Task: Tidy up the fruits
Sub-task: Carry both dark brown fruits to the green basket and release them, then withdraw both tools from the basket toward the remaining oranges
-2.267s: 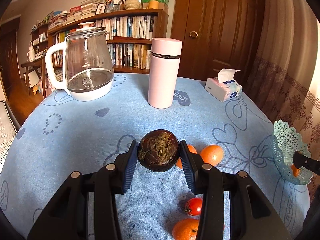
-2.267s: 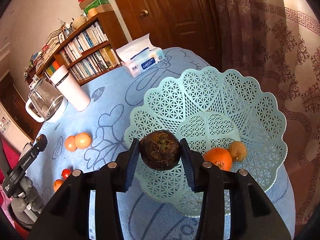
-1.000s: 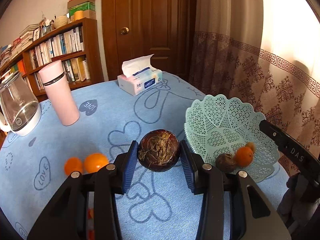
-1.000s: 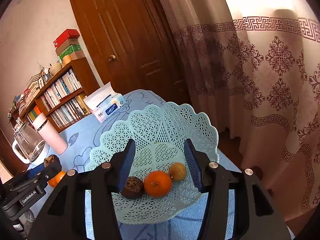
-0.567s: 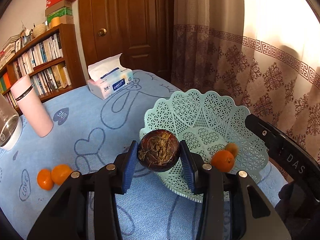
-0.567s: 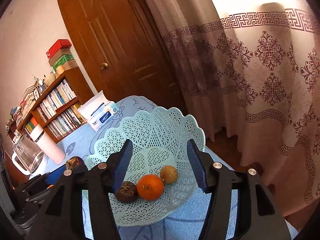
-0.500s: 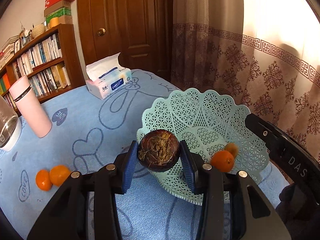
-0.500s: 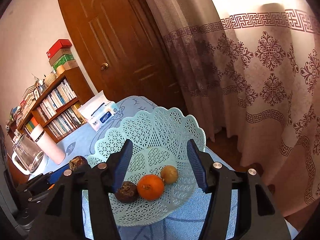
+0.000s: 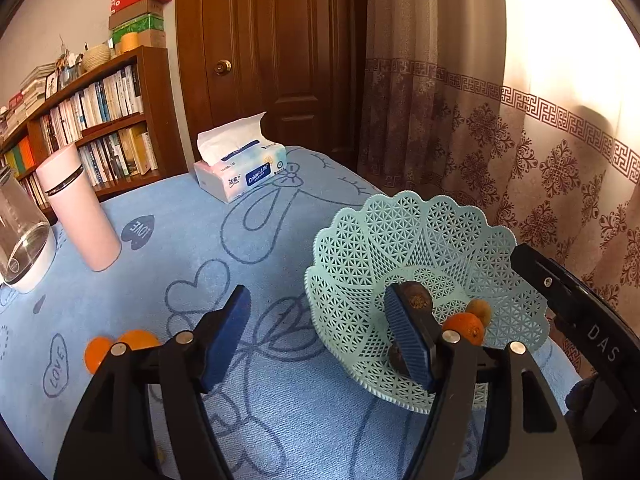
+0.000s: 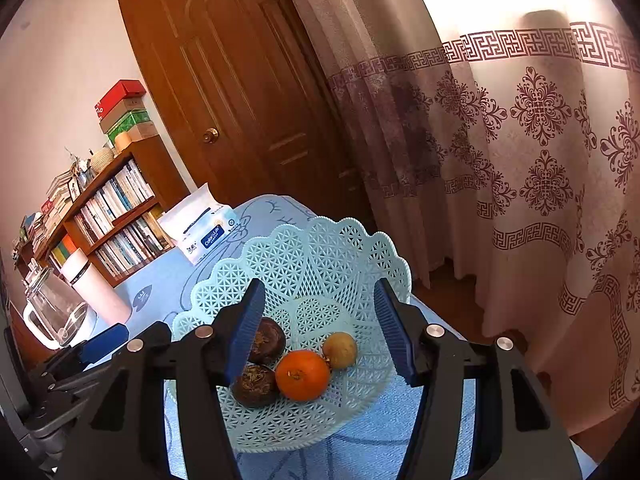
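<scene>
Blue tablecloth (image 9: 280,420) bears a mint basket (image 10: 304,256) holding four fruits.

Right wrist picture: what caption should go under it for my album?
Open right tool above a mint basket holding two dark fruits, an orange and a small yellowish fruit.

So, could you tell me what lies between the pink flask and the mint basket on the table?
Only bare blue tablecloth with printed outlines lies between the pink flask and the mint basket; the left wrist view shows this. The tissue pack sits farther back.
</scene>
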`<state>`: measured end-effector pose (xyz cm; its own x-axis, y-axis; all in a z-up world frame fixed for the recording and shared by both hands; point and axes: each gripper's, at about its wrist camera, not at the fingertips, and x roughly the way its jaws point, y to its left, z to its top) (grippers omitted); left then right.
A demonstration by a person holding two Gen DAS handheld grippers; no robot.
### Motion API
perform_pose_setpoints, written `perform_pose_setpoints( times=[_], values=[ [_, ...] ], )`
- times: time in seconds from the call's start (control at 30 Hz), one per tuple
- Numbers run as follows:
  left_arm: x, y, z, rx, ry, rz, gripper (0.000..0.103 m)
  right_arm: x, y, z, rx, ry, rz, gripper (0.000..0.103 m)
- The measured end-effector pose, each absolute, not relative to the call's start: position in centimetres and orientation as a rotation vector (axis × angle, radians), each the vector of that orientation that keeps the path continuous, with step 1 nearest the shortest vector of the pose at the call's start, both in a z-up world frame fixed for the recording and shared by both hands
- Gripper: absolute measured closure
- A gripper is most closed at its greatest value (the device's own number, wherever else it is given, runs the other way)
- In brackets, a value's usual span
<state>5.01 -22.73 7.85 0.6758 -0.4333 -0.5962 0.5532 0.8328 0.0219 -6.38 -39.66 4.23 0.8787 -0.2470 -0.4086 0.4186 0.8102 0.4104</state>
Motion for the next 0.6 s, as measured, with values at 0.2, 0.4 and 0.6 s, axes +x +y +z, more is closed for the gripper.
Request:
perform_pose_setpoints(
  times=[0.2, 0.4, 0.6],
  values=[
    [5.4, -21.3, 8.4, 0.177, 0.615, -0.525, 0.016, -6.7, -39.4, 4.4, 0.498, 0.324, -0.362, 0.037],
    [6.2, -18.9, 9.3, 0.131, 0.615, -0.475, 0.015, -6.9, -38.1, 5.0, 0.429, 0.288, -0.337, 0.036],
    [6.9, -16.4, 10.3, 0.097, 0.601, -0.424, 0.014, -6.9, -35.7, 5.6, 0.317, 0.260, -0.282, 0.028]
  ],
)
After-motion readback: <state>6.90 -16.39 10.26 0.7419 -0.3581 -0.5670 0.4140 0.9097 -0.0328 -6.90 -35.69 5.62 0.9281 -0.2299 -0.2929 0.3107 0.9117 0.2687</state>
